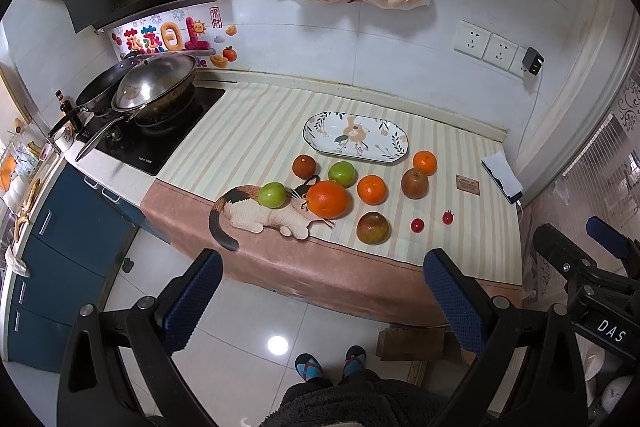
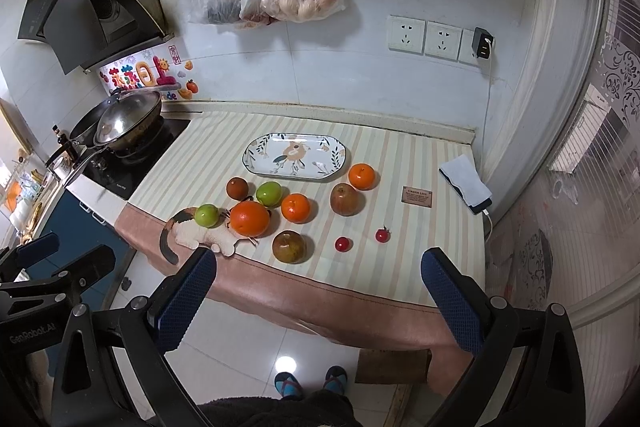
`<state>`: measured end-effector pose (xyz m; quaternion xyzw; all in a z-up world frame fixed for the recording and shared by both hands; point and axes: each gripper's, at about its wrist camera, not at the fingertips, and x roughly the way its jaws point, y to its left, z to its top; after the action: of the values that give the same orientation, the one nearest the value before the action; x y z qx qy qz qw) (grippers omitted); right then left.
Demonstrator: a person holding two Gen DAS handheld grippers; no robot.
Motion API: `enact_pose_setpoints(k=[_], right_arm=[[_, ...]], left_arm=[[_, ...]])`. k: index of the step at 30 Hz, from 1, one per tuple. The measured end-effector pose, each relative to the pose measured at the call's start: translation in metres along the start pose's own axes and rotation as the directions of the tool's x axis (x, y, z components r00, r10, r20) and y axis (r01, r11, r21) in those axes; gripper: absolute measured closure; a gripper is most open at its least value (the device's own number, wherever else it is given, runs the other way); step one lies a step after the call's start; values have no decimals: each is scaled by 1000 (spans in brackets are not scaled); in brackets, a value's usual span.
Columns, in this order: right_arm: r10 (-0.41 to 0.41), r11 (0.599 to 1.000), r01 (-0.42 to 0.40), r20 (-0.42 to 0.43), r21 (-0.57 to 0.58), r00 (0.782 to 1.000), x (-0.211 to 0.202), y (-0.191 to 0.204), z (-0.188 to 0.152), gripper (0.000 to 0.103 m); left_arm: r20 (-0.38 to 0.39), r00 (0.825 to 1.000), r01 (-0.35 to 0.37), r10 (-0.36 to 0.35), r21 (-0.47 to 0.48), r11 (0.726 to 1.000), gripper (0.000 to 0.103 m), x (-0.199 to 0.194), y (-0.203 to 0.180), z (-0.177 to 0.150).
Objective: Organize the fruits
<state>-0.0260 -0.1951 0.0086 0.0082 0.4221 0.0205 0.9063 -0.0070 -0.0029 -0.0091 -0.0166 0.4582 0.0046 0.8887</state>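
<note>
At the far left, a wok with a glass lid sits on the black stove, beside the bench and its striped cloth. On the cloth's cat print lies a green apple, and just right of it, the large orange. Behind these are a small dark-red fruit and a second green apple. The patterned oval plate lies farther back, toward the wall, with nothing on it, apart from all the fruit. Right of the large orange lies a smaller orange, and nearer the front edge a brownish-green fruit. Further right come a reddish-brown apple and another small orange behind it, almost touching. Two cherry tomatoes lie apart from one another near the front right. A phone under a white cloth rests at the bench's right end.

The left gripper hovers over the floor in front of the bench, its blue-padded fingers spread wide and holding nothing. The right gripper hangs likewise, spread and holding nothing, short of the bench edge. A person's slippered feet stand on the tiled floor below.
</note>
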Motion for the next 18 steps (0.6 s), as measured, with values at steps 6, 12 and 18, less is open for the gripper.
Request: enact_pose_setpoints(k=[6, 12, 18], right_arm=[[-1, 1000, 1, 0, 0, 1000, 0, 1, 0, 0], [-1, 1000, 1, -1, -1, 1000, 0, 1, 1, 0], [1, 1000, -1, 0, 1, 1000, -2, 5, -3, 0]], left_arm=[[-3, 1000, 1, -1, -1, 1000, 0, -2, 1, -3], [-1, 1000, 0, 0, -2, 1000, 0, -3, 2, -6], [-10, 1000, 3, -3, 2, 1000, 0, -3, 8, -5]])
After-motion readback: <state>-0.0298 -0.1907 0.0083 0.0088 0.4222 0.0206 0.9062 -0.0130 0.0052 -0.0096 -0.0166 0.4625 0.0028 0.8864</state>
